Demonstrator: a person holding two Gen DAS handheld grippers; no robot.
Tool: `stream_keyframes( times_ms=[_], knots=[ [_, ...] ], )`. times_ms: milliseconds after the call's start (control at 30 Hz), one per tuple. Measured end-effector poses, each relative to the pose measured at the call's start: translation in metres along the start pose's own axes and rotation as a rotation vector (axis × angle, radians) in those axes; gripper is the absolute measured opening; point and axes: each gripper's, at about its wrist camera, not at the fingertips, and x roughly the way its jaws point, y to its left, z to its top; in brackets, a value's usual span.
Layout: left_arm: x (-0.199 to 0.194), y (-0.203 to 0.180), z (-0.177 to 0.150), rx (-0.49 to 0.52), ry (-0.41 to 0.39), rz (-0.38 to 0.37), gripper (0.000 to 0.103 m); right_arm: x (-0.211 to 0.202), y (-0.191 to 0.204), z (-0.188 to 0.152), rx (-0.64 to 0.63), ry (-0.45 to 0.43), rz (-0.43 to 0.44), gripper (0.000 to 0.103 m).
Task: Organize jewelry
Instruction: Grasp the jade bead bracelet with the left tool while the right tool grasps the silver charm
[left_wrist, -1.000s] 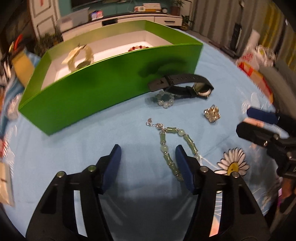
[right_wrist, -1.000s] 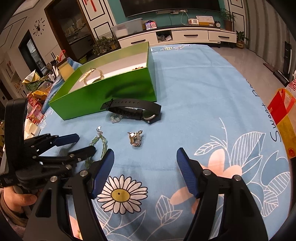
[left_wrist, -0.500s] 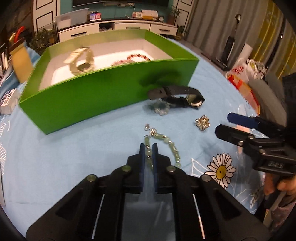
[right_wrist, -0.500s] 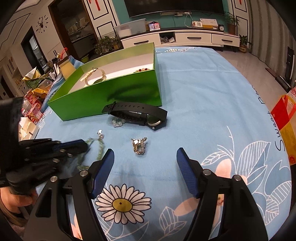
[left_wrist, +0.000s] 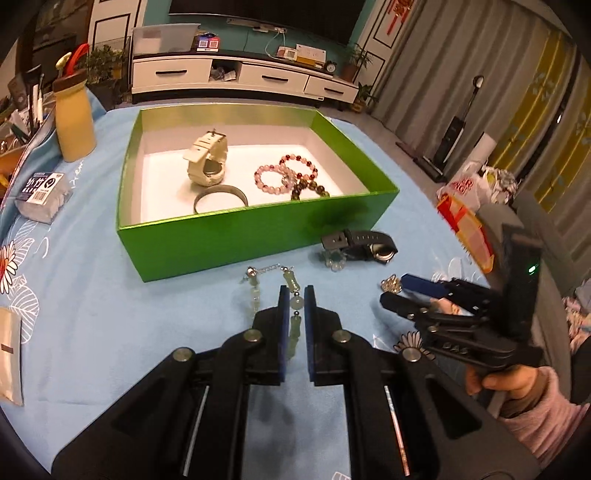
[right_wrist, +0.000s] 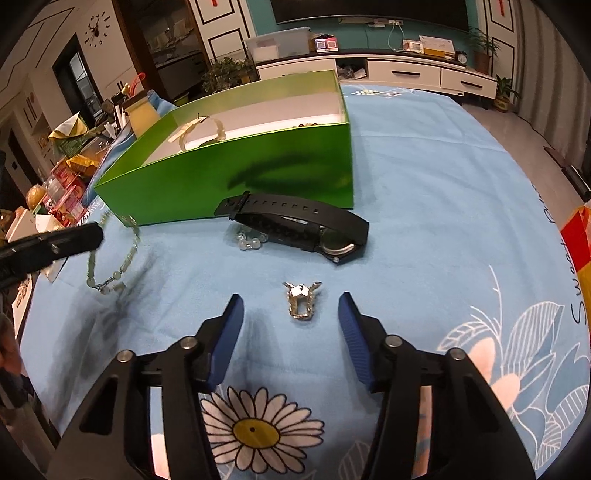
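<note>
Green bead bracelet (left_wrist: 291, 295) clamped between left gripper (left_wrist: 294, 299) fingers, lifted off blue tabletop (right_wrist: 424, 184), dangling just short of green box (left_wrist: 221, 236). Already in box: white watch (left_wrist: 207, 162), bangle (left_wrist: 219, 195), bead bracelets (left_wrist: 286, 173). Still outside: black watch (right_wrist: 295, 225), small clear beads (right_wrist: 249, 240), silver charm (right_wrist: 302, 303). Right gripper (right_wrist: 291, 317) unclenched, just narrowing, straddling charm without touching. Roughly half sorted, by the look.

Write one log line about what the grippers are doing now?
left hand-held gripper: shut on jade bracelet, lifted | right hand-held gripper: open, closing around silver charm | box: waiting
</note>
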Motion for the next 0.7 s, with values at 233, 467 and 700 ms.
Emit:
stream_keyframes(
  times_ms=[233, 467, 700],
  knots=[
    [-0.016, 0.014, 0.007, -0.034, -0.021, -0.01, 0.007, 0.01, 0.001, 0.006, -0.025, -0.006, -0.055, 0.036],
    [-0.028, 0.029, 0.01, -0.075, -0.042, 0.001, 0.007, 0.002, -0.001, 0.006, -0.028, -0.033, -0.051, 0.023],
    [-0.034, 0.032, 0.017, -0.076, -0.05, 0.036, 0.007, -0.025, 0.012, 0.018, -0.057, -0.089, -0.005, 0.023]
  ],
)
